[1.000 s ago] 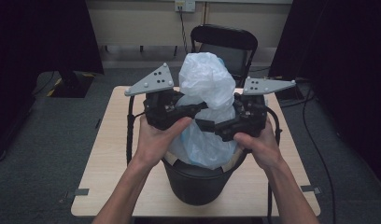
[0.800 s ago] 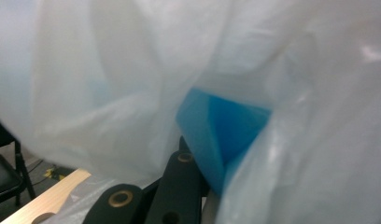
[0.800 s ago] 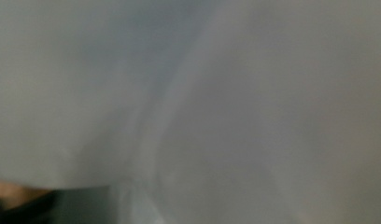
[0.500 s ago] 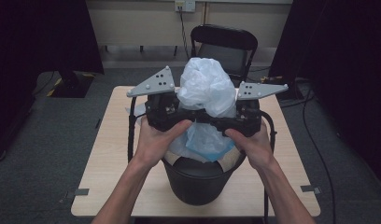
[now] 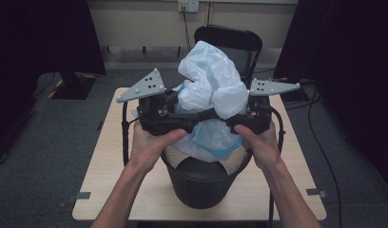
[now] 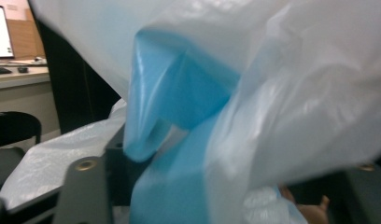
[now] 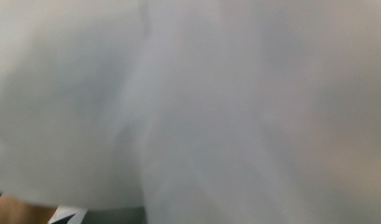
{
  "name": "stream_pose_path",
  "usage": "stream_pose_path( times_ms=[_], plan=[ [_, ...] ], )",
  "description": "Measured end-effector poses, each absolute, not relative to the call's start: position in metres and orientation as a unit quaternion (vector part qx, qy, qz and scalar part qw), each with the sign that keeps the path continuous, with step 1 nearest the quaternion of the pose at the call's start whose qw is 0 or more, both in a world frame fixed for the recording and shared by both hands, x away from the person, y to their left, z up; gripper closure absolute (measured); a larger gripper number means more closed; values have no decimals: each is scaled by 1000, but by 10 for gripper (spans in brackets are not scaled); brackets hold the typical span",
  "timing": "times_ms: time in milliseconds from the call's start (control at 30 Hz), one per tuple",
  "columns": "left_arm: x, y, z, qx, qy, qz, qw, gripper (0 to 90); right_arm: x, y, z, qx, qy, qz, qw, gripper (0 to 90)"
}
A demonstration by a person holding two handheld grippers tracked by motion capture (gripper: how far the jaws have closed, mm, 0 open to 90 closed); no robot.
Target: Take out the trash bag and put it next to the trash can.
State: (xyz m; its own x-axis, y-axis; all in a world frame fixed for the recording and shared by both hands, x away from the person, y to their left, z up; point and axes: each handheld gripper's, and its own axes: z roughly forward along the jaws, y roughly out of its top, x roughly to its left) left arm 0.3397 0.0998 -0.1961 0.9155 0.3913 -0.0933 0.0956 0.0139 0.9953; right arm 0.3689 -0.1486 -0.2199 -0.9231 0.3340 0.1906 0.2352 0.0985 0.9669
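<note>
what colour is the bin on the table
Black. The bin shows best in the high view, with a white and blue bag bunched above it.

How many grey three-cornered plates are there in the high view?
2. One grey plate sits left of the white plastic bag; the other grey plate sits right of it.
</note>
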Motion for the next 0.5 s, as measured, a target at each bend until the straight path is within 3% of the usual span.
stream_pose_path(
  times_ms=[200,500],
  plan=[
    [335,110,-200,694,184,127,684,262,373,-153,-216,198,732,651,43,878],
    [332,124,-204,692,195,148,679,260,377,-154,-207,199,722,661,52,879]
  ],
)
